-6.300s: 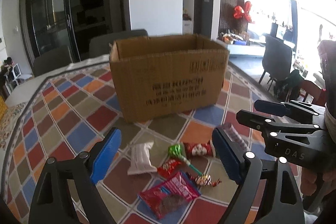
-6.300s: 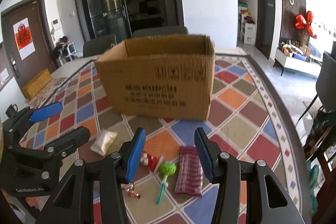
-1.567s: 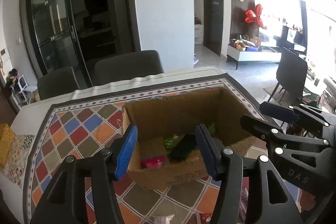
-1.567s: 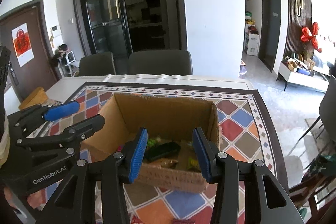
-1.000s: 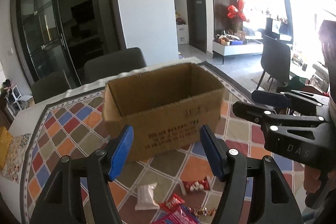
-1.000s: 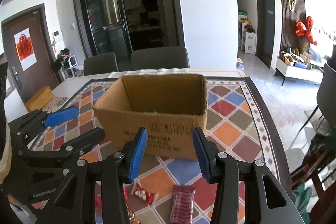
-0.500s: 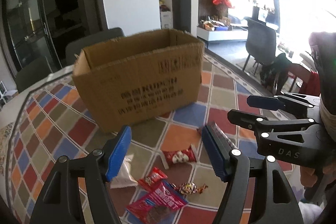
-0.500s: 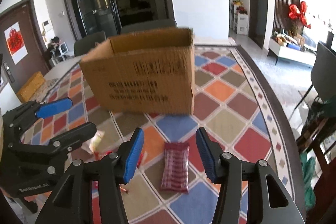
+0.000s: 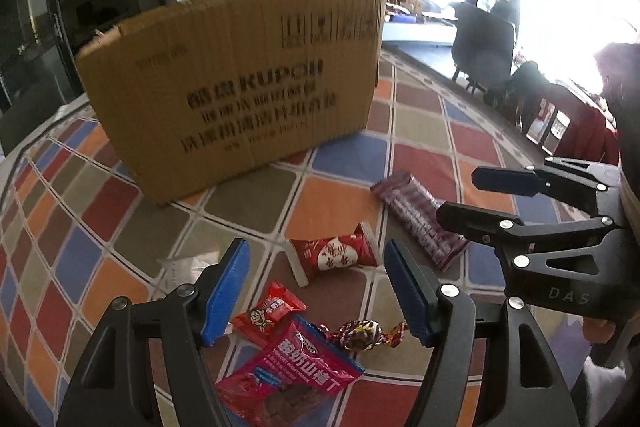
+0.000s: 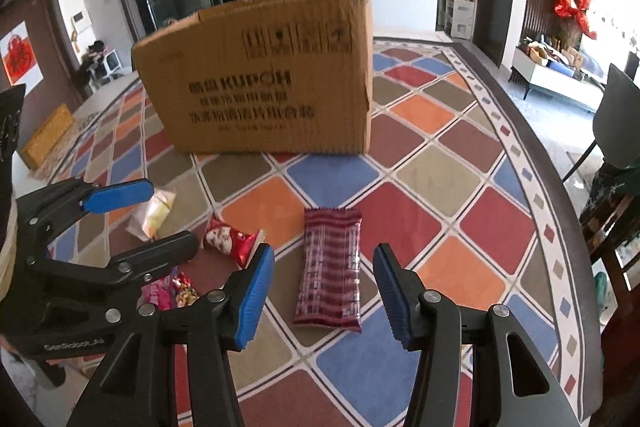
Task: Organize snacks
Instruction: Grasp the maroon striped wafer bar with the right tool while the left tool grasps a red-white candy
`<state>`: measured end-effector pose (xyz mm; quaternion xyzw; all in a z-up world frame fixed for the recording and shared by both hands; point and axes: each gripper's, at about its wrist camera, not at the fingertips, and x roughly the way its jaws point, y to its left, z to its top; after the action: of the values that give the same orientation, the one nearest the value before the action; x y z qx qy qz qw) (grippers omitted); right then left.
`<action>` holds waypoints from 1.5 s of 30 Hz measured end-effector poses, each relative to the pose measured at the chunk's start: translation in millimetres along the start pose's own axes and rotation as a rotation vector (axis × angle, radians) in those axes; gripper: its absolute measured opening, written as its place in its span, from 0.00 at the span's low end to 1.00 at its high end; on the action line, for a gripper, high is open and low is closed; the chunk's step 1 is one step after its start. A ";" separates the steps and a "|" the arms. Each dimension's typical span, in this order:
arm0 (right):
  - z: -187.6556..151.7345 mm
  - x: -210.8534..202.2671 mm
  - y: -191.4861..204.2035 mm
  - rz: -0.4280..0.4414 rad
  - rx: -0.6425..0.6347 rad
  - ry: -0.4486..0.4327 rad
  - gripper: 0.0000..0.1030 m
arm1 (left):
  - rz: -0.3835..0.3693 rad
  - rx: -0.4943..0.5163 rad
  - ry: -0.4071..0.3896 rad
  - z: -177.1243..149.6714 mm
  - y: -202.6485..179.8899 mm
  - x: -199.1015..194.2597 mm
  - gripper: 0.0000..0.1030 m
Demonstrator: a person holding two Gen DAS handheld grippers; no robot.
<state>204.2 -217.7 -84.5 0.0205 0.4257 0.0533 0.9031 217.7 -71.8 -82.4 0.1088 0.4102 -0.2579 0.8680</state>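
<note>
Above the snacks, left gripper (image 9: pixel 316 291) and right gripper (image 10: pixel 324 291) fingers wide, empty.

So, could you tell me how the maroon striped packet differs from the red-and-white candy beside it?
The maroon striped packet is long, flat and rectangular; the red-and-white candy is shorter and puffy with crimped ends. The packet lies between the right gripper's open fingers; the candy is ahead of the left gripper. Both rest on the patterned tablecloth.

Brown cardboard box (image 10: pixel 260 75), black print; maroon striped packet (image 10: pixel 330 277); multicoloured diamond-patterned cloth (image 10: pixel 460 163).
</note>
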 end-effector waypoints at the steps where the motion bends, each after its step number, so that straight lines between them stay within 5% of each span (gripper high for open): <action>1: -0.3 2.0 0.5 0.000 -0.003 0.006 0.51 | -0.006 0.004 0.009 -0.5 0.2 3.6 0.67; 25: -10.5 35.7 -10.9 0.028 0.024 0.089 0.51 | -0.015 -0.038 0.123 4.5 3.0 54.0 0.68; 38: -6.9 49.2 3.6 0.013 -0.015 0.110 0.51 | -0.061 -0.125 0.126 2.0 16.4 50.7 0.42; 45: -6.8 48.2 5.1 -0.012 -0.023 0.103 0.35 | -0.065 -0.152 0.116 0.0 17.2 45.0 0.39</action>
<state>229.0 -207.2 -125.3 0.0047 0.4712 0.0539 0.8803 250.8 -73.4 -117.3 0.0442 0.4814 -0.2472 0.8397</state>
